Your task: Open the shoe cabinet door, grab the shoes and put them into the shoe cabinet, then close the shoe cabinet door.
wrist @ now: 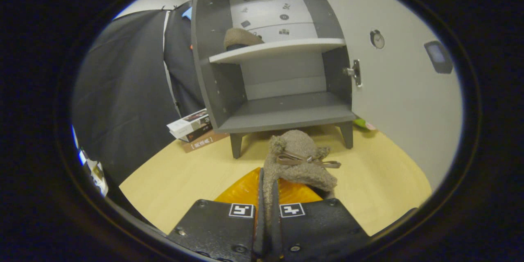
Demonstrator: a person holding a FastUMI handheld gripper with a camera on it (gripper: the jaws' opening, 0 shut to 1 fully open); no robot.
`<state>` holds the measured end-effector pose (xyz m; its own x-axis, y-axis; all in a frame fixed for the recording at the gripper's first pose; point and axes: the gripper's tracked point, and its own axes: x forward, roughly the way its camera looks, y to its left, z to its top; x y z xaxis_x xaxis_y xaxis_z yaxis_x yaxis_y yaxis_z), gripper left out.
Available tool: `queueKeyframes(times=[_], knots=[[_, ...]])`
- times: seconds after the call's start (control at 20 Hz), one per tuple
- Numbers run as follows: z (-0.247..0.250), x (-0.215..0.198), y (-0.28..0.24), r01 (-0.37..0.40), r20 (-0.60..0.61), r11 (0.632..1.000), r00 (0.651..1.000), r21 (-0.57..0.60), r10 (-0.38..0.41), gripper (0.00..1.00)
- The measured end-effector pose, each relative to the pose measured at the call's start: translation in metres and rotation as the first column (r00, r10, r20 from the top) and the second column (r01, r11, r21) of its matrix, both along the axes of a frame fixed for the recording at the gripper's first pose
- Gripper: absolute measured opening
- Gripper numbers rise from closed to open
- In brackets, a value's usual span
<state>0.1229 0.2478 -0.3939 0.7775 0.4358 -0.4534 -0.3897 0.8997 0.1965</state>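
The gripper (266, 196) pinches a fuzzy shoe (297, 159) by its edge, both fingers pressed tight against the fabric. The shoe, with a bow on top, hangs just ahead of the fingers, above the table (376, 180). At 12 o'clock beyond it stands the cabinet (282, 110), its door (393, 90) swung open toward 2 o'clock. A second shoe (239, 37) lies on the upper shelf (286, 47), at its left end; the lower shelf sits level behind the held shoe. Books (192, 129) lie stacked at 10 o'clock, beside the cabinet's leg.
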Motion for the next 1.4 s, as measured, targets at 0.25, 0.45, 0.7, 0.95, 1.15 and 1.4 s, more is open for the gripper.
queueKeyframes(times=[0.25, 0.45, 0.7, 0.95, 1.15, 1.4], knots=[[0.020, -0.009, 0.004, -0.021, 0.004, 0.999, 1.000, 0.044, 0.021, 0.10], [0.060, -0.011, 0.005, -0.027, 0.061, 0.998, 0.998, 0.054, 0.023, 0.10], [0.131, -0.014, 0.007, -0.036, 0.150, 0.997, 0.988, 0.074, 0.024, 0.10], [0.200, -0.017, 0.010, -0.054, 0.245, 0.996, 0.969, 0.064, 0.037, 0.10], [0.262, -0.023, 0.015, -0.080, 0.292, 0.992, 0.955, 0.094, 0.049, 0.10], [0.336, -0.012, 0.011, -0.073, 0.312, 0.990, 0.950, 0.119, 0.033, 0.10]])
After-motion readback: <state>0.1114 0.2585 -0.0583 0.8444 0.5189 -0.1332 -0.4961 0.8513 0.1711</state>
